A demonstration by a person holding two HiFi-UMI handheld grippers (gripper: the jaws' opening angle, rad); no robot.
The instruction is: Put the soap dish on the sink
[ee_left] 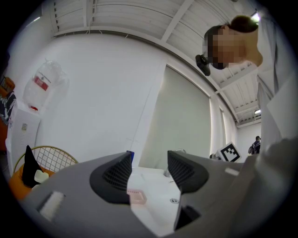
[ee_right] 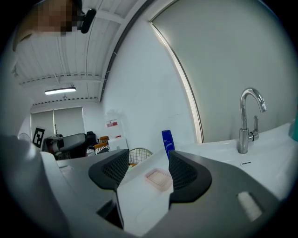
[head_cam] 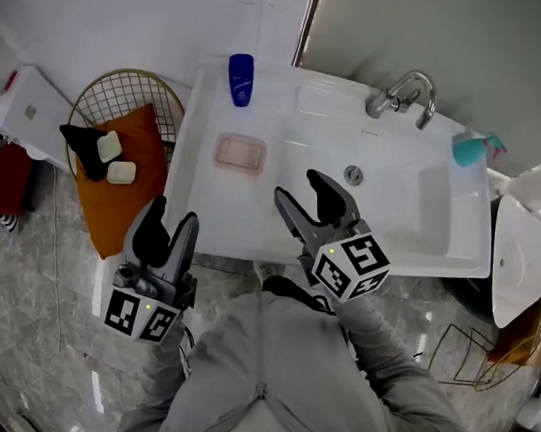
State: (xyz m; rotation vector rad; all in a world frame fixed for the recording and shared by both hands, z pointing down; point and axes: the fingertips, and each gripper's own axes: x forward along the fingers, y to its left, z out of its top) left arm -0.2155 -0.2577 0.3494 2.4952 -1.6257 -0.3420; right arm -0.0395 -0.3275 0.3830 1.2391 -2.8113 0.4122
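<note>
Reading from the left, a wire basket (head_cam: 93, 91) stood on the floor beside the sink (head_cam: 436, 262), with an orange cloth (head_cam: 121, 202) and two soap bars (head_cam: 109, 145) in it. Neither bar was in a claw or on the dish.

Next came the left gripper (head_cam: 173, 216), held low before the sink's left front corner. Its jaws stood apart with nothing between them, and its own view showed only the sink top well beyond the tips.

The pink dish (head_cam: 240, 153) lay flat on the sink's left ledge, beside the basin and in front of a blue bottle (head_cam: 240, 79). It looked empty. No jaw touched it.

Just right of the dish, the right gripper (head_cam: 299, 187) hovered over the front of the basin. Its jaws were spread too, and empty; in its own view the dish showed past the tips, clear of both pads.

Farther right were the drain (head_cam: 353, 174), the tap (head_cam: 403, 95) and a teal spray bottle (head_cam: 474, 146) at the back corner, none of them involved.

By my reading, the task was as good as done: the dish sat on the sink, square and stable, and both claws had let go. All that seemed left was drawing the grippers back. Whether soap was meant to go on the dish, the task sentence did not say.
</note>
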